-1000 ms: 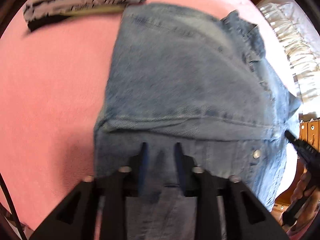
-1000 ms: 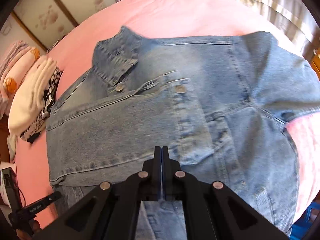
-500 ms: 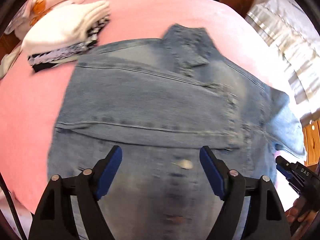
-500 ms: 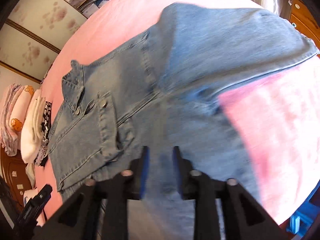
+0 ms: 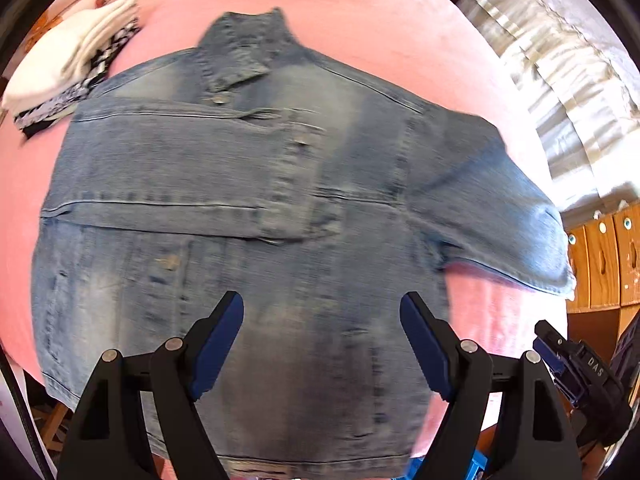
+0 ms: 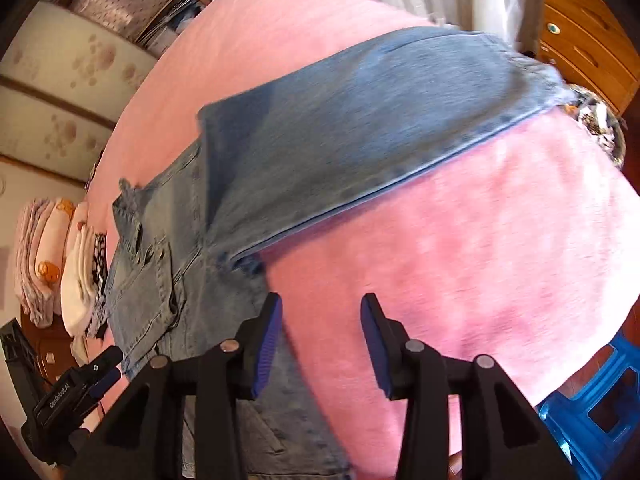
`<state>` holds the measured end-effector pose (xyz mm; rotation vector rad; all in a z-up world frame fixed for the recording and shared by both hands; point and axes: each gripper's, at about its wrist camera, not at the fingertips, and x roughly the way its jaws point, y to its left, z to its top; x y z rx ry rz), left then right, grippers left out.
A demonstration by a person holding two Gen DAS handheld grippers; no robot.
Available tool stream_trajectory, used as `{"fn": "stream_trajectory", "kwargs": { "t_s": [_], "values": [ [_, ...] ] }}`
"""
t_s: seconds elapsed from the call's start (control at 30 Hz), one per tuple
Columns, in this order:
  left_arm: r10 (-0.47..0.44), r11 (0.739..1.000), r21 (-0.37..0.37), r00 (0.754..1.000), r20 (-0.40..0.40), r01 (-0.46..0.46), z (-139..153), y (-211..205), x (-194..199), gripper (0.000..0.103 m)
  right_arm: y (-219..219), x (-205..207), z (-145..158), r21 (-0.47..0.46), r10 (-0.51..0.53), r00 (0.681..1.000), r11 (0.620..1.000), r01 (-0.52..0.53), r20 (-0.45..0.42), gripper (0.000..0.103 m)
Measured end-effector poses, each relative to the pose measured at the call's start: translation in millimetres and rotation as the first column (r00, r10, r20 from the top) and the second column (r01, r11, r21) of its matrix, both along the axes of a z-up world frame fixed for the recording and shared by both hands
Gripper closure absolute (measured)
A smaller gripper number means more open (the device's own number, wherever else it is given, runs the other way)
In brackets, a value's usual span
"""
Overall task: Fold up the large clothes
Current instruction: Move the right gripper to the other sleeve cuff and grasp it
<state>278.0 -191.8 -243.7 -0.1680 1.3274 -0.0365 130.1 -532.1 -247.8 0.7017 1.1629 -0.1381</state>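
Note:
A large blue denim jacket (image 5: 256, 184) lies spread front-up on a pink bed cover (image 5: 380, 20), collar at the far side, its left part folded across the chest. Its right sleeve (image 5: 492, 200) sticks out to the right. My left gripper (image 5: 322, 340) is open and empty above the jacket's hem. My right gripper (image 6: 321, 344) is open and empty over the pink cover (image 6: 460, 260), beside the jacket's side seam; the sleeve (image 6: 360, 120) stretches away ahead of it. The right gripper also shows in the left wrist view (image 5: 568, 364), and the left gripper in the right wrist view (image 6: 80, 384).
A stack of folded white and patterned clothes (image 5: 68, 68) lies at the far left of the bed. Wooden drawers (image 5: 604, 256) stand to the right, a curtain (image 5: 560, 60) behind. A blue plastic stool (image 6: 588, 412) stands by the bed's near right edge.
Both grippers were shut on the denim a second ago; both have let go, opened wide and pulled back. The right gripper has swung right, toward the sleeve.

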Motion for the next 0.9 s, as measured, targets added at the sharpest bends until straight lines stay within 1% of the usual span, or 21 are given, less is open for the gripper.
{"fn": "stream_trajectory", "kwargs": {
  "t_s": [0.03,0.1,0.23,0.4,0.5,0.63,0.7,0.77,0.9],
  "values": [
    [-0.012,1.0,0.002,1.0,-0.003,0.012,0,-8,1,0.024,-13,-4,-1,0.009,-0.021,1.0,1.0,0.021,0.003,0.056],
    [-0.042,0.999,0.015,0.999,-0.004,0.042,0,-30,3,0.024,-35,-8,-3,0.022,-0.051,0.999,0.998,0.051,0.008,0.055],
    [-0.109,0.994,0.029,0.994,-0.009,0.109,0,-67,7,0.024,-78,-9,-6,-0.002,-0.102,0.995,0.995,0.102,0.011,0.054],
    [-0.174,0.983,0.045,0.984,-0.026,0.175,-6,-102,13,0.024,-124,-6,-9,-0.011,-0.184,0.982,0.983,0.184,0.042,0.054],
    [-0.205,0.976,0.064,0.978,-0.033,0.206,-9,-120,17,0.024,-150,-1,-13,-0.022,-0.241,0.969,0.97,0.243,0.059,0.054],
    [-0.207,0.977,0.049,0.977,-0.052,0.209,-14,-134,24,0.024,-190,-2,-24,0.003,-0.356,0.933,0.934,0.356,0.059,0.054],
    [-0.208,0.976,0.047,0.977,-0.054,0.211,-16,-137,26,0.024,-202,-1,-30,0.016,-0.394,0.917,0.919,0.394,0.062,0.054],
    [-0.209,0.976,0.055,0.976,-0.058,0.213,-17,-139,28,0.024,-215,-1,-39,0.055,-0.457,0.887,0.889,0.454,0.07,0.054],
    [-0.184,0.98,0.055,0.98,-0.077,0.189,-21,-135,30,0.024,-230,4,-61,0.11,-0.54,0.84,0.839,0.534,0.044,0.054]
  ]
}}
